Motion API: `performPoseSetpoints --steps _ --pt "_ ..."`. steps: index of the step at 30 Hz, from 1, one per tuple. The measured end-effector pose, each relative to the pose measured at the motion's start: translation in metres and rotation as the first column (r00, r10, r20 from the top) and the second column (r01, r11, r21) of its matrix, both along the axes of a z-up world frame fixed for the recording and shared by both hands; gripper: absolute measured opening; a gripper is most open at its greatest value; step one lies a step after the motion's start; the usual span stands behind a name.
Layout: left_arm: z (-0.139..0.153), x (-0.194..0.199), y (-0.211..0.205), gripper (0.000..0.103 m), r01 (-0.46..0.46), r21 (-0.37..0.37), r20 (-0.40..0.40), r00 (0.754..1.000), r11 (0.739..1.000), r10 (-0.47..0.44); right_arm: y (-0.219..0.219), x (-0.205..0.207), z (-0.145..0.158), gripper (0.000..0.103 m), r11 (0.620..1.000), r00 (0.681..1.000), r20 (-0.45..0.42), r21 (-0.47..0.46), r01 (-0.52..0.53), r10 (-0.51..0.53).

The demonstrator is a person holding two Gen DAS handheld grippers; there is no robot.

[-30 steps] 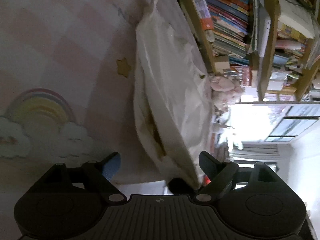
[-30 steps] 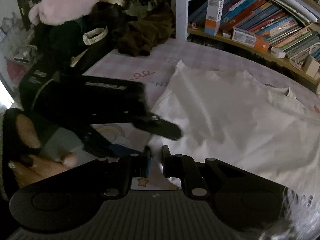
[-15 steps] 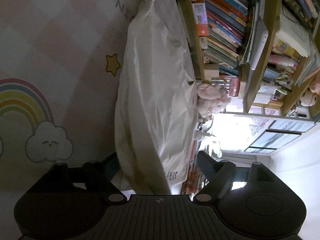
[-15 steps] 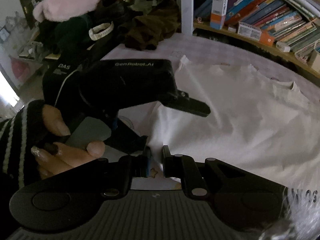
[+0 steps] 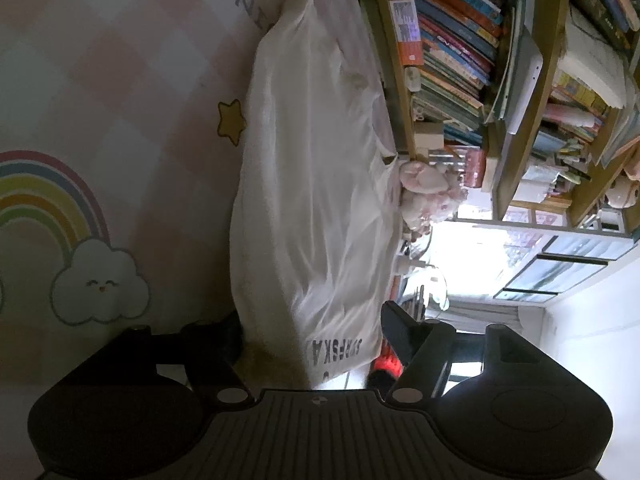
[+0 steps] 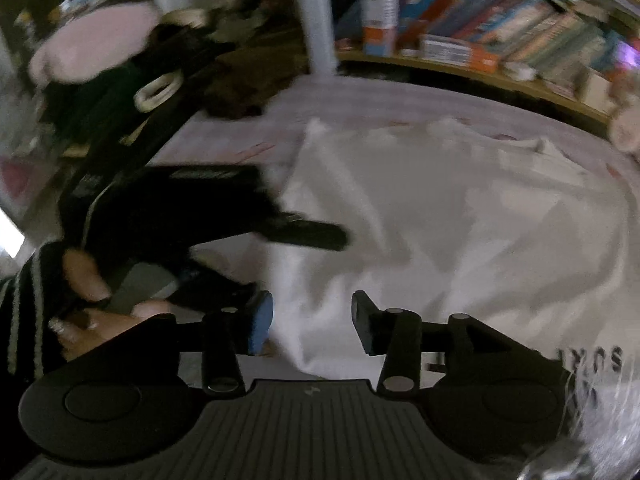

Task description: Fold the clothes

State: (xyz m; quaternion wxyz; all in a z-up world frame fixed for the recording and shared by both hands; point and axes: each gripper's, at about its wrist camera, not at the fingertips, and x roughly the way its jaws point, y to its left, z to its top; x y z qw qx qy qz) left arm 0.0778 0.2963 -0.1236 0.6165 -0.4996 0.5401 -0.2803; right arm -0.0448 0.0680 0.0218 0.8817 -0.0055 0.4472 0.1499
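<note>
Right wrist view smeared throughout by motion blur: spines of the colourful books on the wooden shelf (image 6: 500, 40) unreadable, dark heap of clothes (image 6: 224, 76) shapeless, pink plush item (image 6: 92, 48) without clear outline. Black lettering on the white cotton T-shirt (image 6: 460, 232) cut off at the right edge, only a few letters legible. Striped-sleeved hand (image 6: 92, 304) partly behind the black left gripper (image 6: 280, 248), lower finger hidden under cloth. In the left wrist view, shirt hem (image 5: 336, 356) concealing that gripper's left finger (image 5: 224, 340); pad contact impossible to judge. Window (image 5: 480, 256) blown out to white.
</note>
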Motion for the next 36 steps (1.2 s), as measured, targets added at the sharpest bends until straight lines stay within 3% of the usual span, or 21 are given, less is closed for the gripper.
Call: performPoseSetpoints --steps 6,8,14,18,27,33,36 --pt "-0.001 0.001 0.000 0.054 0.015 0.029 -0.013 1.000 0.999 -0.015 -0.044 0.009 0.013 0.055 0.985 0.985 0.021 -0.013 0.172 -0.172" --pt "-0.001 0.001 0.000 0.049 0.021 0.039 -0.017 1.000 0.999 -0.020 -0.054 0.013 0.017 0.061 0.973 0.973 0.035 -0.036 0.229 -0.227" --pt "-0.001 0.002 -0.001 0.041 0.034 0.081 -0.034 0.999 0.996 -0.032 -0.076 0.013 0.018 0.067 0.927 0.930 0.044 -0.071 0.368 -0.366" --pt "-0.004 0.002 0.002 0.041 0.029 0.074 -0.053 0.998 0.997 -0.025 -0.085 0.010 0.016 0.068 0.895 0.901 0.023 -0.101 0.434 -0.434" --pt "-0.004 0.002 0.000 0.043 0.049 0.085 -0.036 0.998 0.995 -0.046 -0.108 -0.010 0.032 0.070 0.832 0.840 0.067 -0.115 0.543 -0.539" --pt "-0.002 0.001 0.000 0.044 0.063 0.090 -0.017 0.998 0.994 -0.061 -0.111 -0.004 0.034 0.070 0.827 0.835 0.070 -0.118 0.550 -0.545" --pt "-0.002 0.000 -0.001 0.044 0.074 0.090 0.001 0.997 0.993 -0.074 -0.105 0.006 0.032 0.070 0.844 0.852 0.068 -0.117 0.523 -0.518"
